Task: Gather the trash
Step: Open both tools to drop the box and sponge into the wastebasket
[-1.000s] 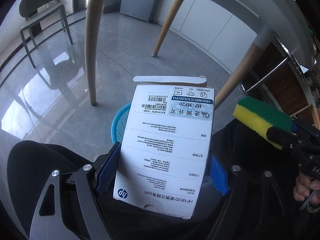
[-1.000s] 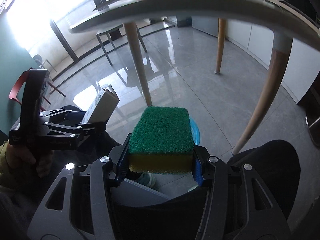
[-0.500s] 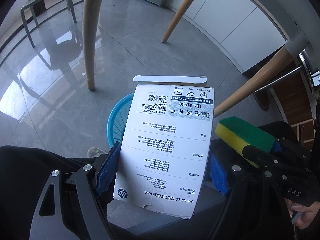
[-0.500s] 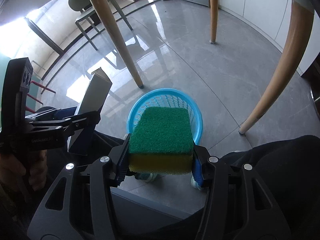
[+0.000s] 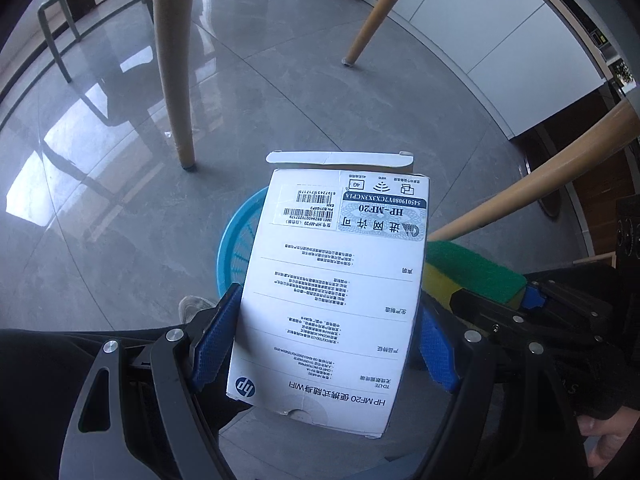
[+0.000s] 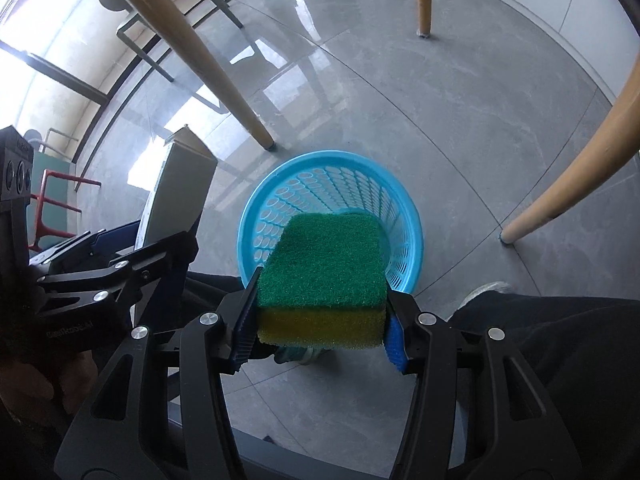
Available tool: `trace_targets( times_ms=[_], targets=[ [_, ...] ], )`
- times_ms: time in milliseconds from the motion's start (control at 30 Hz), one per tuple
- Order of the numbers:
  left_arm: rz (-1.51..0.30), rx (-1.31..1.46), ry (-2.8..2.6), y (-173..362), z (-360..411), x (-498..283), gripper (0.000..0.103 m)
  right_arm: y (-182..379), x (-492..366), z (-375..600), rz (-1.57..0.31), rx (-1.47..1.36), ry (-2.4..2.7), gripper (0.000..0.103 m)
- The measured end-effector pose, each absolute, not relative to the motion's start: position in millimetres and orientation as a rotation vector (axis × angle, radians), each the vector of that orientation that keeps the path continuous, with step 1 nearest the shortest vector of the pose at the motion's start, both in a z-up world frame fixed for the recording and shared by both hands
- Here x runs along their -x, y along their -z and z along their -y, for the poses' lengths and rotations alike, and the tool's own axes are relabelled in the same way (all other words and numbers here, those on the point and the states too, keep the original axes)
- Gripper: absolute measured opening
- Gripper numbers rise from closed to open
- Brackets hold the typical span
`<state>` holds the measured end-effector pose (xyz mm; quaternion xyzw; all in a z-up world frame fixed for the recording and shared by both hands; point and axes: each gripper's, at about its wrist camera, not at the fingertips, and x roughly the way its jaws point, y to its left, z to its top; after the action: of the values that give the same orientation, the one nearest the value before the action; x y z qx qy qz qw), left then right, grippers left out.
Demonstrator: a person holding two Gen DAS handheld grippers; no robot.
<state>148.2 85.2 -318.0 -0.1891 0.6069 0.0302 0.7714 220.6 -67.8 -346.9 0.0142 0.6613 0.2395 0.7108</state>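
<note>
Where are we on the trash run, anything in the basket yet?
Nothing visibly dropped yet: what shows of the blue basket looks empty. In hand: the left gripper is clamped on the white HP box, and the right gripper on the green-and-yellow sponge, both above the basket on the floor. Left: release both into it.

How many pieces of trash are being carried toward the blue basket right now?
2. A white HP box is clamped in the left claw, and a green-and-yellow sponge in the right claw, above the blue basket. Its inside is partly hidden.
</note>
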Motion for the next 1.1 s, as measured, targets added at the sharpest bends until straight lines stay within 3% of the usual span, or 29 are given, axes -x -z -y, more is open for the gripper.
trace_targets(
  times_ms=[200, 300, 400, 967, 1100],
  targets=[
    [-1.306, 0.449, -0.062, 319.2, -87.2, -147.3, 0.080, 358.8, -227.7, 66.4, -1.487, -0.055, -0.512, 0.051],
    [-1.290, 0.473, -0.067, 320.3, -89.1, -147.5, 0.083, 358.7, -229.7, 68.0, -1.490, -0.070, -0.501, 0.057],
    [-1.279, 0.500, -0.064, 321.2, -91.7, -151.2, 0.086, 359.1, -230.2, 70.6, -1.492, -0.079, -0.492, 0.070],
    [-1.232, 0.477, -0.080, 303.6, -93.2, -141.4, 0.088, 337.6, -214.2, 87.1, -1.468, -0.059, -0.472, 0.072],
    [-1.225, 0.467, -0.085, 296.8, -92.2, -135.8, 0.088, 322.4, -206.8, 93.7, -1.443, -0.033, -0.470, 0.078]
  ],
)
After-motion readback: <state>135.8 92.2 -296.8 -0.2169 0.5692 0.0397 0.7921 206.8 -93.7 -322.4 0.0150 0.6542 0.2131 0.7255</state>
